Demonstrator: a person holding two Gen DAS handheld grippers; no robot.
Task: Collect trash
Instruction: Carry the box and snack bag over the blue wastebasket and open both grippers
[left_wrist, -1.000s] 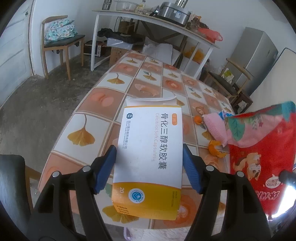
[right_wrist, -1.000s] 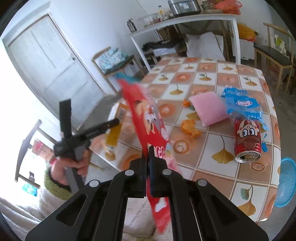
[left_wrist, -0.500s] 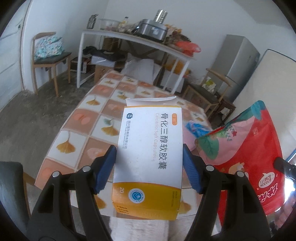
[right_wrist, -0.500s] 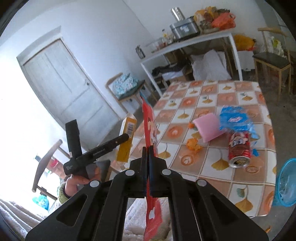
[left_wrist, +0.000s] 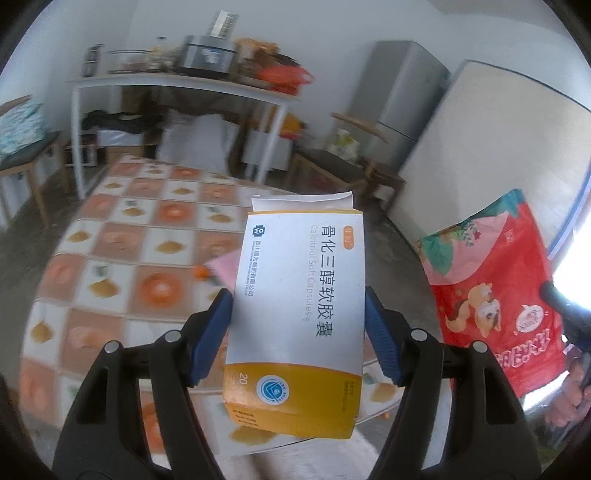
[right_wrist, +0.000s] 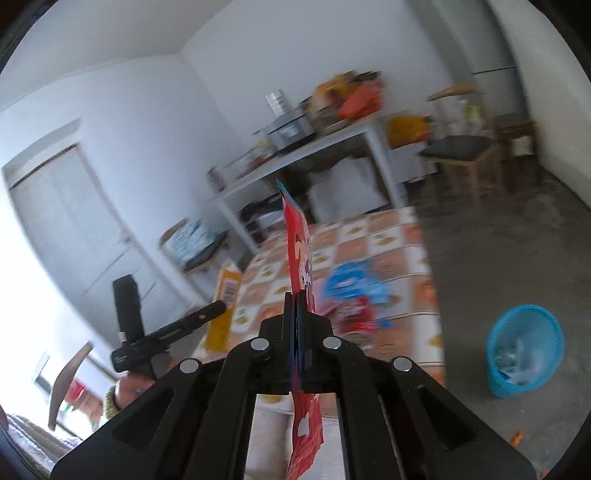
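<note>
- Trash is in both grippers, lifted off the table (left_wrist: 110, 236) and held in the air in front of the person.
- Left gripper (left_wrist: 297, 332): jaws spread wide and pressed on the two long sides of a box (left_wrist: 295, 314), white with a yellow end. Its long axis runs along the fingers, opened flap pointing forward and away, yellow end toward the wrist.
- Right gripper (right_wrist: 295, 325): jaws fully closed on a red bag (right_wrist: 301, 266), pinched edge-on. The bag stands upright, its long axis vertical, top rising above the jaws and bottom hanging below them.
- From the left wrist view the bag shows flat-faced at the right, just beside the box.
- Beyond the bag, more litter lies on the table: a blue wrapper (right_wrist: 351, 284) and a blurred red item next to it.
- Bin (right_wrist: 524, 350): a blue basket on the floor, past the table's right edge and low to the right of the right jaws, well apart from them.
- Judgement: the right hand is nearer the bin, so the bag probably goes in first; the box has to cross over further from the left.
</note>
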